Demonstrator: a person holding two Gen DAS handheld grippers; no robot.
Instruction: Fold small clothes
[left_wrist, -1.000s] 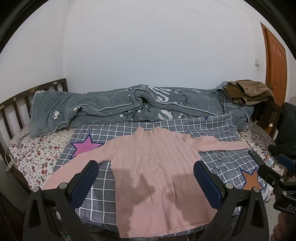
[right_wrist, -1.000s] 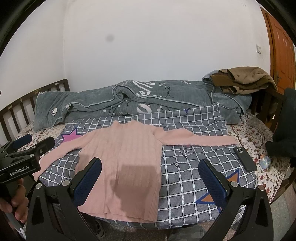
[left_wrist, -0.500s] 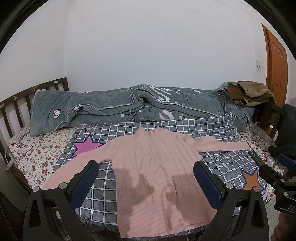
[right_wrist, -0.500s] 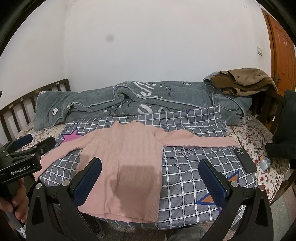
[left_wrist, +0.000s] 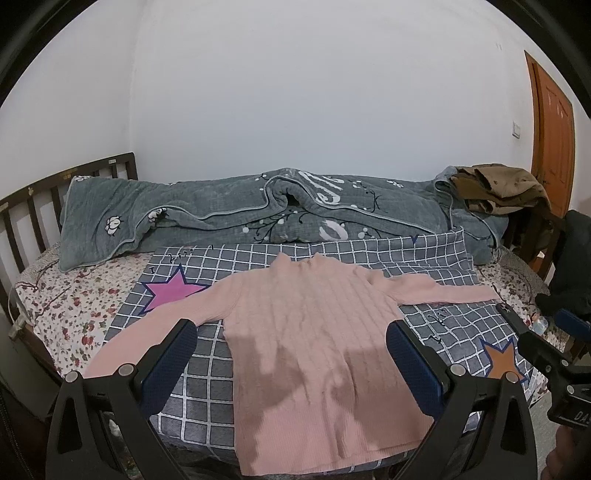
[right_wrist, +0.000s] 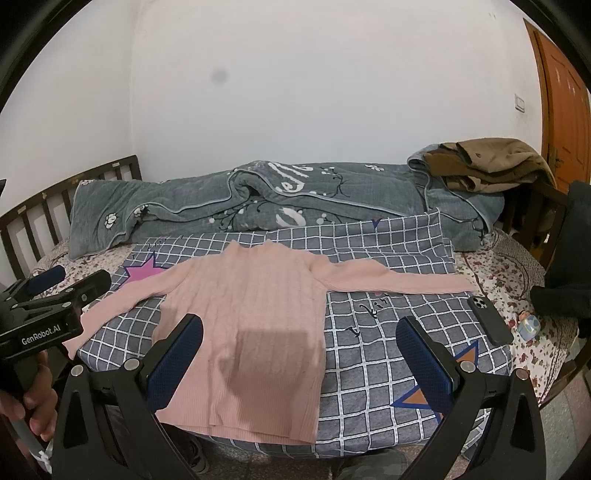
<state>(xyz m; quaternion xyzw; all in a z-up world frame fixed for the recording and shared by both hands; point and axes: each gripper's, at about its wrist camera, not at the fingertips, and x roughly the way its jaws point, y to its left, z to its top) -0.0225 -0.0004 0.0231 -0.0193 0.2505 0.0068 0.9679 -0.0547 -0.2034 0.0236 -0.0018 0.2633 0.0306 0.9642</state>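
Note:
A pink ribbed sweater (left_wrist: 314, 332) lies flat and face up on a grey checked sheet (left_wrist: 207, 354), both sleeves spread out sideways; it also shows in the right wrist view (right_wrist: 251, 314). My left gripper (left_wrist: 291, 365) is open and empty, held above the sweater's lower part near the bed's front edge. My right gripper (right_wrist: 299, 358) is open and empty, above the sweater's right hem and the sheet beside it. The left gripper's body (right_wrist: 44, 317) shows at the left of the right wrist view.
A rolled grey quilt (left_wrist: 258, 218) lies along the wall. Brown clothes (left_wrist: 498, 188) are piled at the back right. A black phone (right_wrist: 489, 319) and a small object (right_wrist: 528, 326) lie right of the sheet. Wooden headboard (left_wrist: 33, 206) at left, door (left_wrist: 554, 133) at right.
Both grippers have shifted slightly, so the scene sits a little differently in each view. The sweater has not moved and both grippers stay open.

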